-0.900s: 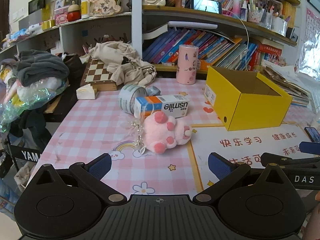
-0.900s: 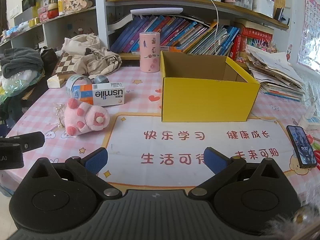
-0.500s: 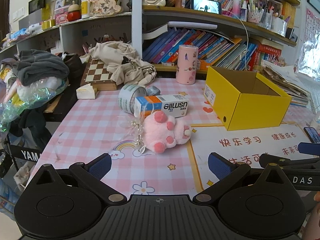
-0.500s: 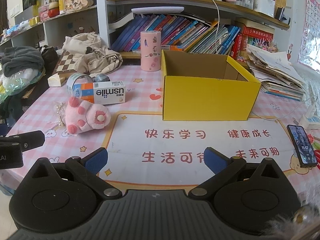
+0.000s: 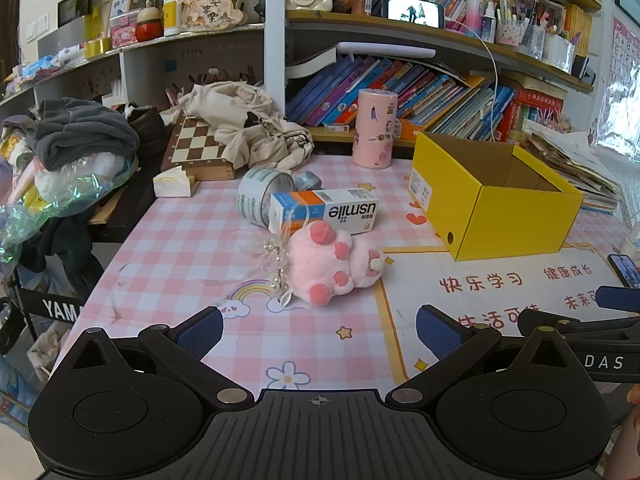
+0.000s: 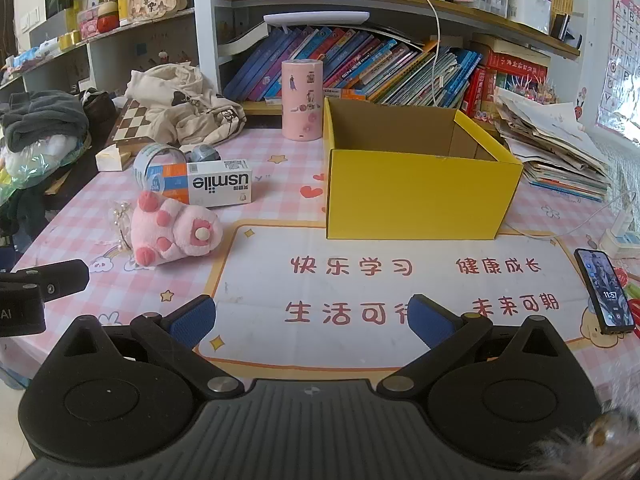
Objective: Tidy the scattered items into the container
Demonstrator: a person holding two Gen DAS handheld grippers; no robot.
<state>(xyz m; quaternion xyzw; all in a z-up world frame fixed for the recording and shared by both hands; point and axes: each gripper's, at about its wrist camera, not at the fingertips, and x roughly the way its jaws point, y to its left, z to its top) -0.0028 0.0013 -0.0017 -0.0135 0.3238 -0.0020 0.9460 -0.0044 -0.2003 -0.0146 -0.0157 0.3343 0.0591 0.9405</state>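
An open yellow box (image 5: 492,204) (image 6: 416,204) stands on the pink checked table, its inside bare as far as I see. A pink plush paw (image 5: 332,264) (image 6: 172,232) lies left of it, with a pearl hair clip (image 5: 272,264) beside it. Behind them lie a white usmile carton (image 5: 324,210) (image 6: 212,188), a large tape roll (image 5: 260,196) (image 6: 154,158) and a small grey roll (image 5: 306,180). My left gripper (image 5: 318,326) is open and empty, just short of the paw. My right gripper (image 6: 312,314) is open and empty over the white mat.
A pink cylinder (image 6: 302,100) stands behind the box. A phone (image 6: 604,290) lies at the right edge. A chessboard (image 5: 198,148), cloth bag and clothes pile crowd the back left. Bookshelves line the back; papers (image 6: 556,156) stack at right.
The right gripper has edged slightly forward towards the box. The left gripper has barely moved.
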